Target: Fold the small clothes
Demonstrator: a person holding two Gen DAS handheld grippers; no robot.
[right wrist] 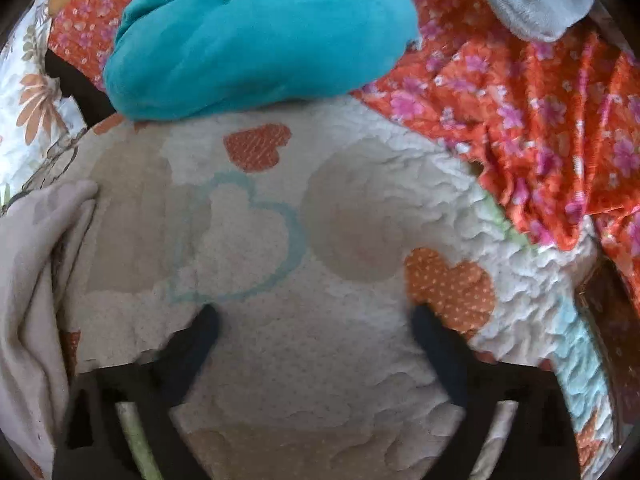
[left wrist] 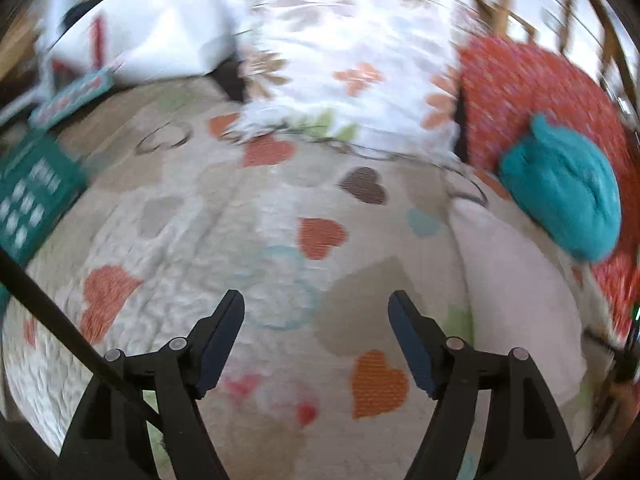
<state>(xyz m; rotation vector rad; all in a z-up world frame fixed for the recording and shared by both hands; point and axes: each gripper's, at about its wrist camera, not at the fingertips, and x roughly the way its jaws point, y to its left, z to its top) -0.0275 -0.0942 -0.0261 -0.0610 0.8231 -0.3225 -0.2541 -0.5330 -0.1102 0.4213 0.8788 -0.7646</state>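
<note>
Both tongs, left (left wrist: 316, 300) and right (right wrist: 316, 312), spread apart, empty, over heart quilt (left wrist: 280, 208). Teal garment (right wrist: 256, 36) bunched far side, against orange floral cloth (right wrist: 540, 120). Soft, light, floppy; pinch at an edge.

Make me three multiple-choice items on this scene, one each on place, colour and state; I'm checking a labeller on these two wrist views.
1. Where does the teal garment lie?
A. between the right fingers
B. at the quilt's far edge, against the orange floral cloth
C. in a basket

2. What colour is the outlined heart on the quilt?
A. pale blue
B. black
C. yellow

3. How does the right gripper stand?
A. shut on the teal garment
B. shut on nothing
C. open, with only quilt between the fingers

Answers: 1 B, it sits beyond the fingers, partly on the orange cloth. 2 A, the outline is pale blue. 3 C, the fingers stand wide apart over bare quilt.
</note>
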